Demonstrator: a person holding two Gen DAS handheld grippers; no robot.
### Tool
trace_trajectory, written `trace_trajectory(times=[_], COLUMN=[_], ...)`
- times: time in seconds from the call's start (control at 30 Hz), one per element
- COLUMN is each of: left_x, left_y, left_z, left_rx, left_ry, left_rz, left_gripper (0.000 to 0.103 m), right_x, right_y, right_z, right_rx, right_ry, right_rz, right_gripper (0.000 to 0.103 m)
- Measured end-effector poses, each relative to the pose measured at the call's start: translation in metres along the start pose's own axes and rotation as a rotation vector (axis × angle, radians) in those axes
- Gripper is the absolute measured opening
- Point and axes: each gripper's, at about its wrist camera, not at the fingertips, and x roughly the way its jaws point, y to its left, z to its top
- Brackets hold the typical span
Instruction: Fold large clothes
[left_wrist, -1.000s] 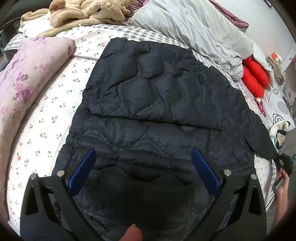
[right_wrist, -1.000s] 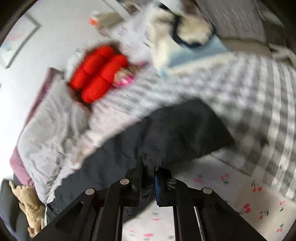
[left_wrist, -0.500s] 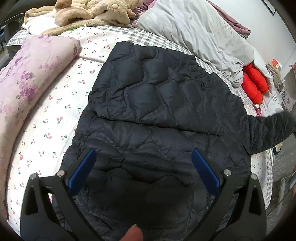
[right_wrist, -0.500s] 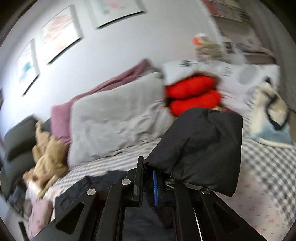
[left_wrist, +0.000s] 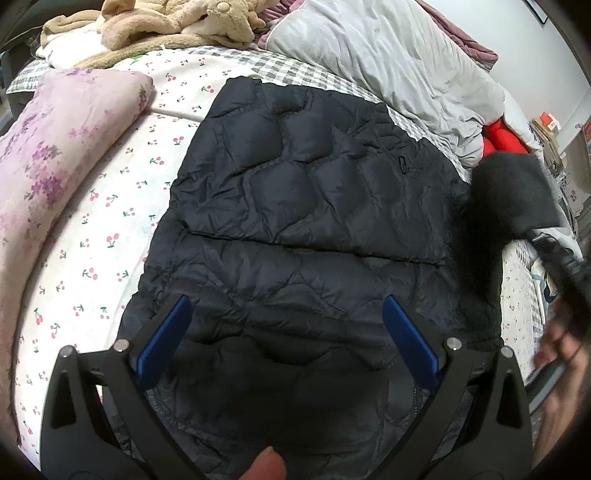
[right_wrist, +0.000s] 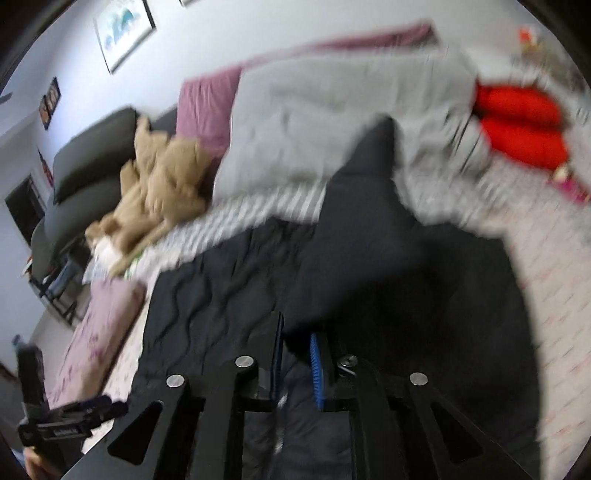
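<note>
Left wrist view
- Jacket (left_wrist: 314, 206): black quilted puffer with shiny, wrinkled fabric; it lies flat on the bed (left_wrist: 110, 229), one sleeve folded across the chest.
- Bed sheet: white cotton with small cherry print; a grey check band is at the far side.
- Left tool (left_wrist: 284, 339): its 2 blue pads stand spread wide above the lower part of the jacket, with nothing pinched.
- Right sleeve (left_wrist: 513, 195): lifted and blurred at the right edge, above the jacket's shoulder.
- Change: half a second ago this sleeve hung lower and further right; now it is higher and nearer the body.
- Around: a pink floral pillow (left_wrist: 62, 155), a beige plush toy (left_wrist: 177, 22), a grey duvet (left_wrist: 388, 55).

Right wrist view
- Right tool (right_wrist: 297, 362): narrow gap, the jaws are opening; the dark sleeve cloth (right_wrist: 354, 266) is still between the blue pads.
- Sleeve shape: soft, puffy, bent over the jacket body.
- Change: 1 second ago the tool was over the check sheet; now it is over the jacket.
- Red cushion (right_wrist: 517, 125): blurred, far right.
</note>
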Motion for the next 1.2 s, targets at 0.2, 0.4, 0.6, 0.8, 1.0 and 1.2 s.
trace_trajectory(times=[0.2, 0.4, 0.6, 0.8, 1.0, 1.2], left_x=[0.005, 0.021, 0.057, 0.114, 0.142, 0.109], left_y=[-0.005, -0.023, -0.061, -0.092, -0.112, -0.105], left_z=[0.003, 0.016, 0.044, 0.078, 0.083, 0.064], left_rx=[0.021, 0.094, 0.156, 0.135, 0.145, 0.077], left_ry=[-0.017, -0.055, -0.043, -0.002, 0.051, 0.108], left_rz=[-0.059, -0.112, -0.196, -0.291, -0.270, -0.258], left_gripper=[0.102, 0.102, 0.090, 0.073, 0.014, 0.009], right_x=[0.035, -0.014, -0.051, -0.059, -0.053, -0.058], right_y=[-0.007, -0.034, -0.078, -0.115, -0.149, -0.170], right_z=[-0.032, -0.042, -0.065, -0.065, -0.070, -0.065], right_rx=[0.157, 0.246, 0.316, 0.315, 0.383, 0.398], right_ry=[0.149, 0.085, 0.016, -0.008, -0.002, -0.049], right_rz=[0.243, 0.157, 0.024, -0.112, -0.134, -0.165], right_gripper=[0.087, 0.087, 0.087, 0.087, 0.087, 0.087])
